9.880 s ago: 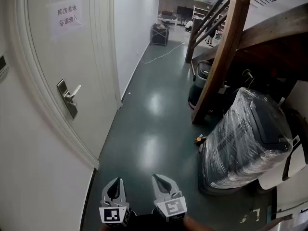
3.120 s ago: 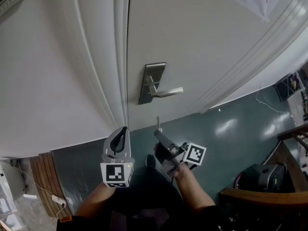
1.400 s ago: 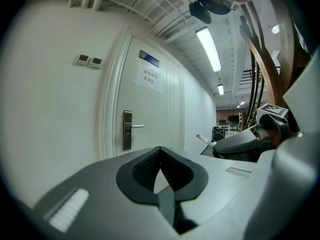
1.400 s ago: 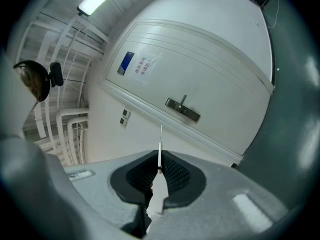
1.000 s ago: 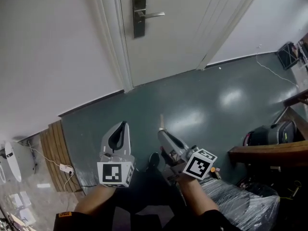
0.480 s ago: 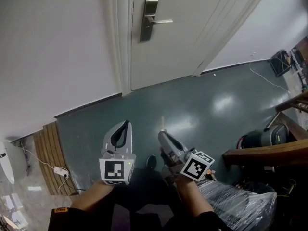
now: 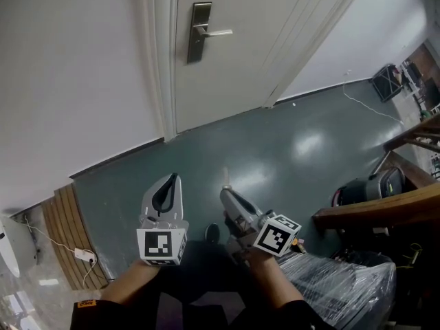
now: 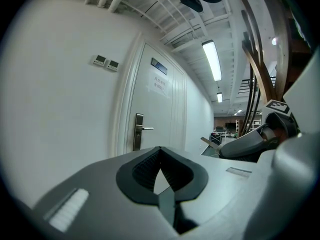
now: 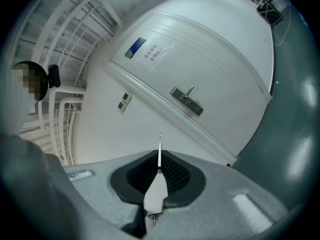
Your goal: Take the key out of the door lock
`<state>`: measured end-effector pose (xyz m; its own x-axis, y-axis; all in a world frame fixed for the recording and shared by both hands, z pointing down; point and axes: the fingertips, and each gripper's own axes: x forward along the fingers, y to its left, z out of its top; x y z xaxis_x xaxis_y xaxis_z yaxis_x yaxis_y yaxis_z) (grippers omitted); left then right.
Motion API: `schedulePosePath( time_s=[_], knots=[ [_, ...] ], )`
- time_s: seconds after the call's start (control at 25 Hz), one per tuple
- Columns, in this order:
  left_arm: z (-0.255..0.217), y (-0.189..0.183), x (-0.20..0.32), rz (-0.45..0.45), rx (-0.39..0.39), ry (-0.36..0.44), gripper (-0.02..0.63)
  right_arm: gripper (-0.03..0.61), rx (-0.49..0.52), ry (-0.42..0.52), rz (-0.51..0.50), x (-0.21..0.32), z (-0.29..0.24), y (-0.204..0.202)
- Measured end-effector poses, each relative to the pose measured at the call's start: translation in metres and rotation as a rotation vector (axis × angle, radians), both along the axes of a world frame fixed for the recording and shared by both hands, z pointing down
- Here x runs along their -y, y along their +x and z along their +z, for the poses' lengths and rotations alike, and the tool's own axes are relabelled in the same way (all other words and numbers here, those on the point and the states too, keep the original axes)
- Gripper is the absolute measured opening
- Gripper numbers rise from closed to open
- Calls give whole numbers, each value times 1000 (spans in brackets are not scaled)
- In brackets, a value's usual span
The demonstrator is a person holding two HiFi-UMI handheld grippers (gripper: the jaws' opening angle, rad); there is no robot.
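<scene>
Protruding from the tightly gripping right claw (image 9: 159,159), a thin silvery key (image 9: 160,146); left claw (image 8: 160,150) closed.

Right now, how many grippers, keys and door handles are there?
Grippers: 2 (left gripper, right gripper)
Keys: 1 (key, pinched in the right gripper)
Door handles: 1 (door handle)
Total: 4

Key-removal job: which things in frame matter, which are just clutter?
Job: key, gripped in right claw; door lock; door.
Clutter: plastic-wrapped bin; wooden beam; white plug; shut, empty left claw.
</scene>
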<state>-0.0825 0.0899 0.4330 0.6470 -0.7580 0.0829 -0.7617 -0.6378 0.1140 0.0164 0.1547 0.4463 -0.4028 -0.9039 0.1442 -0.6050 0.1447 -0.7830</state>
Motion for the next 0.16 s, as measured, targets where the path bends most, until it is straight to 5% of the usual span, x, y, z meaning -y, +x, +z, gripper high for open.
schedulePosePath(
  time_s=[0.16],
  knots=[
    [-3,-1,3,9,-10,-1,17,14,0,4,7,2,-2,-2]
  ],
)
